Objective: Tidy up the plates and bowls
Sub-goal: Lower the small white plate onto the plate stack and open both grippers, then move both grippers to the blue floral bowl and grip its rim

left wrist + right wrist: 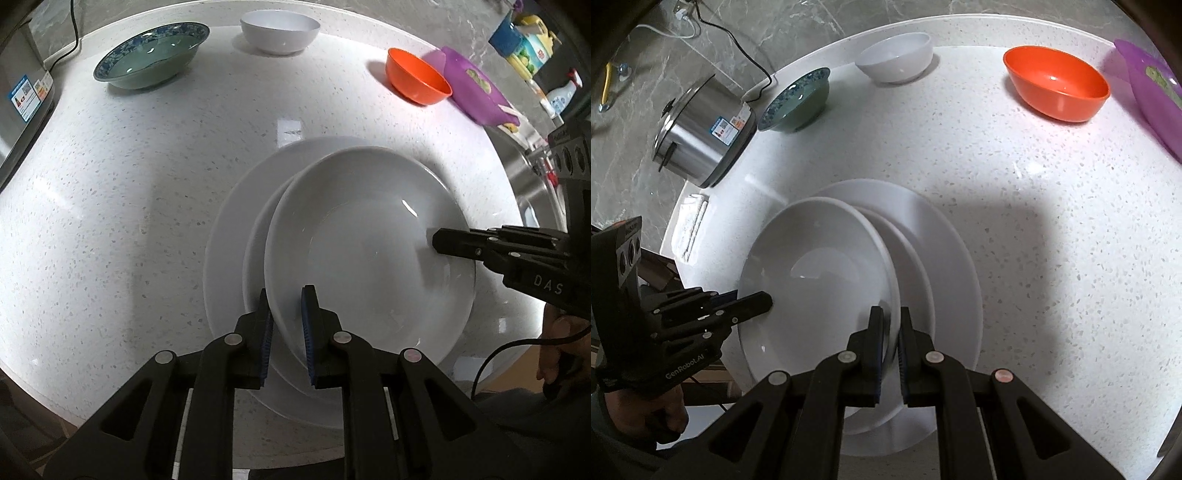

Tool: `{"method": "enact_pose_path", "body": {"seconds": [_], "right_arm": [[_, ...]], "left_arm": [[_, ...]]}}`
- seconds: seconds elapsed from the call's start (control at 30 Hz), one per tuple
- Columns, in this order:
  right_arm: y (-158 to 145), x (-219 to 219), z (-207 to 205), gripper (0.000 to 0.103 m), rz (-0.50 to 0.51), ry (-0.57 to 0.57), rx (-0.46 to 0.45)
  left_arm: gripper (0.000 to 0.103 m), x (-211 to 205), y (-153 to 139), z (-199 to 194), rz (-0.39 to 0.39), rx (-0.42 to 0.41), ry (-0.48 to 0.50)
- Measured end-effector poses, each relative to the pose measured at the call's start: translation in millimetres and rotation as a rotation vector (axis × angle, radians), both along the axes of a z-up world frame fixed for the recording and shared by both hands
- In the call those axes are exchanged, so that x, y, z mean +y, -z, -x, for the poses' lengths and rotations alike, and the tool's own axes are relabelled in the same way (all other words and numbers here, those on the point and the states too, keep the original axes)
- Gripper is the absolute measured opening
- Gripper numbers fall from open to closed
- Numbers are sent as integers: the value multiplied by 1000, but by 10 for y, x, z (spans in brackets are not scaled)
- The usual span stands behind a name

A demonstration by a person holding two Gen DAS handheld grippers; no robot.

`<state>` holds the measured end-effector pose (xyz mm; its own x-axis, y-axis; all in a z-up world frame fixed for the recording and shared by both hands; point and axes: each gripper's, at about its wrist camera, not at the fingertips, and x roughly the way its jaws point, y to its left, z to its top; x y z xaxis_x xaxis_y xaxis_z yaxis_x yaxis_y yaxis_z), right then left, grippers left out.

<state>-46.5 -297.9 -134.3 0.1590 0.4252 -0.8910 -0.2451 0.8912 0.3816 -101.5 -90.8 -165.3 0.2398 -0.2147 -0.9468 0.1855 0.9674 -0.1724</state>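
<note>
On the speckled worktop point(147, 221) a large white plate point(225, 236) lies near, a deep white plate point(369, 236) hovering over it, both grippers' fingers pinched shut on opposite rims: left gripper point(287, 325), right gripper point(890, 332). Stacking looks barely begun; far back, the green bowl point(151, 61), white bowl point(279, 29) and orange bowl point(417, 75) wait unsorted.

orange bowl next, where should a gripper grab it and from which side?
Judging from its pose, take the orange bowl by the rim: it sits upright and open, so one finger can go inside and one outside the thin wall. Coming from above at the near edge looks best; the purple plate crowds one side, and the far side means reaching across the bowl.
</note>
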Motion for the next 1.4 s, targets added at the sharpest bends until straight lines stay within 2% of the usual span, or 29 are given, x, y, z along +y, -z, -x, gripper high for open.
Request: {"method": "enact_pose_path", "body": {"seconds": [0.2,0.3,0.37,0.47,0.53,0.7,0.77,0.8,0.83,0.9,0.93,1.0,1.13,1.27,1.4], "right_arm": [[15,20,9,9,36,-17,-21],[15,36,-2,9,41,-29,-28],[15,46,4,10,48,-40,-31],[22,97,15,11,68,-64,-31],[31,126,24,12,75,-77,-32],[29,158,30,13,89,-83,-38],[23,156,22,13,88,-74,-38],[14,143,23,15,86,-69,-38],[-5,134,22,17,77,-63,-40],[-67,132,33,36,48,-57,-49],[-103,131,43,42,38,-58,-55],[-206,135,75,65,43,-54,-81],[-442,110,10,67,29,-34,-117],[-689,129,-330,72,-49,6,-169],[-880,342,-848,74,-172,45,-206]], "left_arm": [[16,-98,58,3,-34,-26,25],[17,-83,58,-14,-25,-28,20],[20,-65,53,-14,-4,-27,18],[36,-29,13,7,37,-37,18],[53,-21,-13,12,70,-42,21],[71,59,-182,-18,115,-88,4],[74,126,-272,-38,136,-106,-13],[81,180,-317,-61,151,-113,-24],[92,247,-361,-88,161,-122,-40],[103,389,-432,-121,174,-137,-71],[103,458,-463,-154,176,-142,-83],[103,644,-546,-253,150,-174,-112],[103,1002,-732,-484,78,-301,-128],[103,1383,-716,-974,43,-239,-188],[103,1818,-584,-1532,120,-178,-282]]}}
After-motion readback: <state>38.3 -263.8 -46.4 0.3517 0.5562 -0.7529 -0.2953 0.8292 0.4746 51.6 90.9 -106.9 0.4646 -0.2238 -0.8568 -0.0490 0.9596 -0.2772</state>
